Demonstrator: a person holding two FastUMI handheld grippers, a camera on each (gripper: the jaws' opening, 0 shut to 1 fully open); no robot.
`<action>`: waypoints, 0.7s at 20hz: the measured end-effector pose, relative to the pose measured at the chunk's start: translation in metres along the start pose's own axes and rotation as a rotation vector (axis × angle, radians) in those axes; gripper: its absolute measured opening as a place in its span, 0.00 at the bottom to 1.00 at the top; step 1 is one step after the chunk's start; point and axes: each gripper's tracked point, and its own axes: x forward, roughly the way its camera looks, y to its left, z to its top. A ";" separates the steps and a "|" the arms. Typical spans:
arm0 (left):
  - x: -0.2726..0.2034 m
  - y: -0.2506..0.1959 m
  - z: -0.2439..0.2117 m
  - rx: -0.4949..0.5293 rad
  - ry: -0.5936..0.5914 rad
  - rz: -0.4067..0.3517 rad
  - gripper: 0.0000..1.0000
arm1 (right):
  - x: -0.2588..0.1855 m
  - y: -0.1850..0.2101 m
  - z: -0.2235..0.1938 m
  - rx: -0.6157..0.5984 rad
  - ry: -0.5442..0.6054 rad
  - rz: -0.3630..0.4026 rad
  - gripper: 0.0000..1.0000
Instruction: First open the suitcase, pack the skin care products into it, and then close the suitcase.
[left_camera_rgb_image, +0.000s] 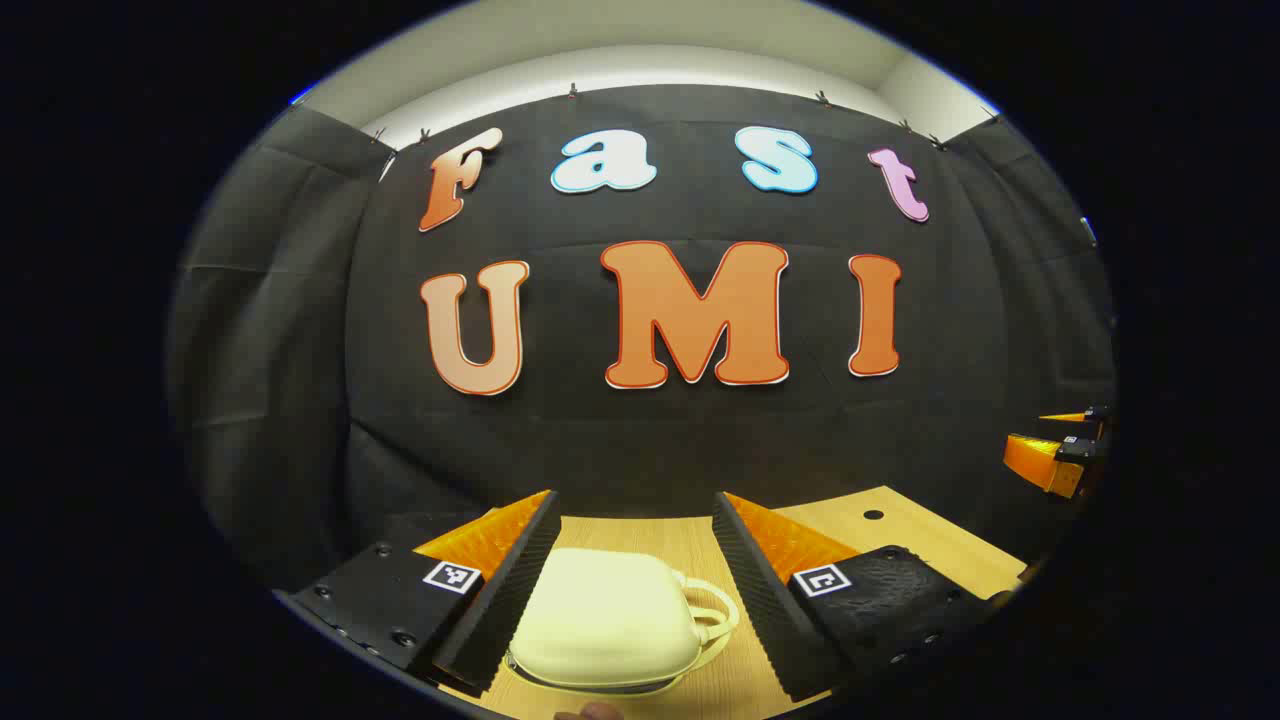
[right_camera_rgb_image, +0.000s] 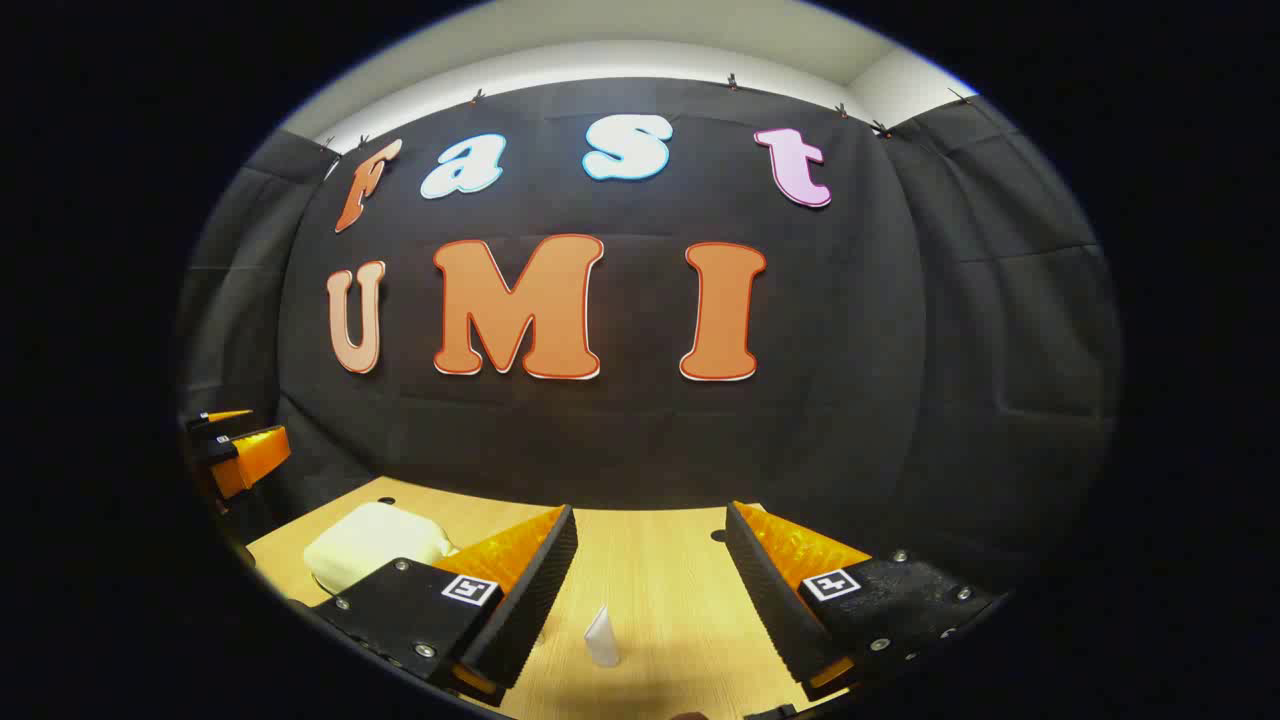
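A small cream suitcase (left_camera_rgb_image: 608, 620) with a loop handle on its right side lies closed on the wooden table (left_camera_rgb_image: 900, 540), below and between the fingers of my left gripper (left_camera_rgb_image: 636, 505), which is open above it. In the right gripper view the same suitcase (right_camera_rgb_image: 370, 545) lies at the left of the table (right_camera_rgb_image: 660, 560). A small white tube (right_camera_rgb_image: 601, 637) stands on the table below my right gripper (right_camera_rgb_image: 650, 515), which is open with nothing between its fingers. The right gripper (left_camera_rgb_image: 1060, 450) shows at the far right of the left gripper view, and the left gripper (right_camera_rgb_image: 235, 445) at the far left of the right gripper view.
The black booth wall rises close behind the table's far edge. Two small dark holes (left_camera_rgb_image: 873, 514) (right_camera_rgb_image: 717, 536) mark the tabletop near that edge. A fingertip (left_camera_rgb_image: 590, 711) shows at the bottom of the left gripper view.
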 end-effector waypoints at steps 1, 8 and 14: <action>0.001 -0.002 0.002 0.001 -0.003 -0.006 0.95 | 0.000 -0.002 0.000 -0.001 0.000 -0.005 0.95; 0.013 -0.021 -0.005 0.005 0.007 -0.059 0.98 | 0.000 -0.024 -0.004 0.031 0.009 -0.077 0.95; 0.017 -0.013 -0.001 0.005 -0.023 -0.020 0.95 | -0.003 -0.027 0.006 -0.018 -0.020 -0.079 0.95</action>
